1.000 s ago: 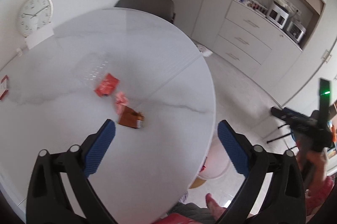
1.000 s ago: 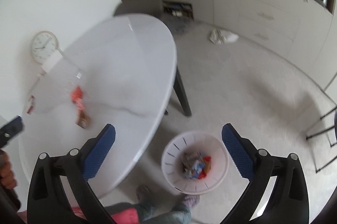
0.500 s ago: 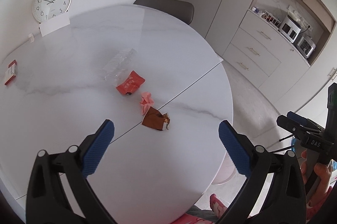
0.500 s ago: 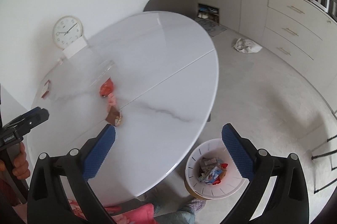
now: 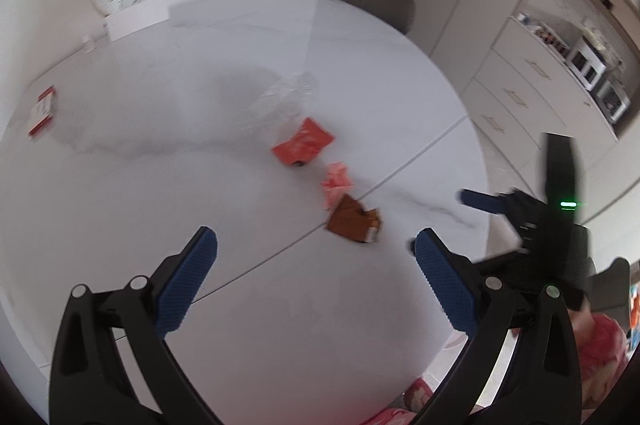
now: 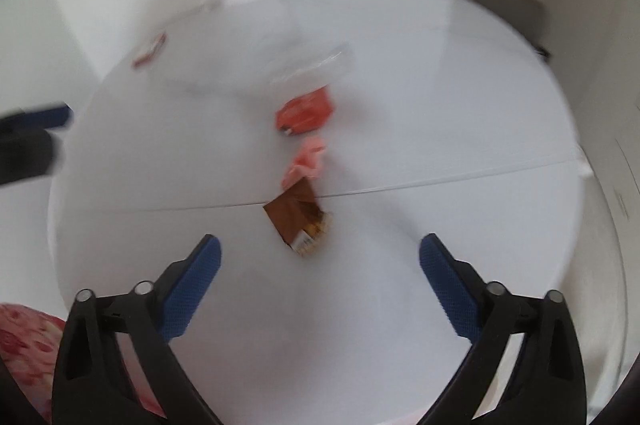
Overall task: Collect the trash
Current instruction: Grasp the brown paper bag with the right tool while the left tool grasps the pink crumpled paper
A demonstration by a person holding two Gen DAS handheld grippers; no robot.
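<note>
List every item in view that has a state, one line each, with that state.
left gripper: open, empty, above the table.
right gripper: open, empty, above the table.
brown wrapper: crumpled, torn open, lying on the table's seam.
pink wrapper: crumpled, touching the brown wrapper.
red wrapper: lying flat.
clear plastic wrapper: crumpled, beyond the red wrapper.
red-and-white packet: flat, near the table's far edge.
table: seam closed.

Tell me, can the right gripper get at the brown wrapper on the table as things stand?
Probably yes: the right gripper is open, the brown wrapper lies just ahead between its fingers, nothing in between.
</note>
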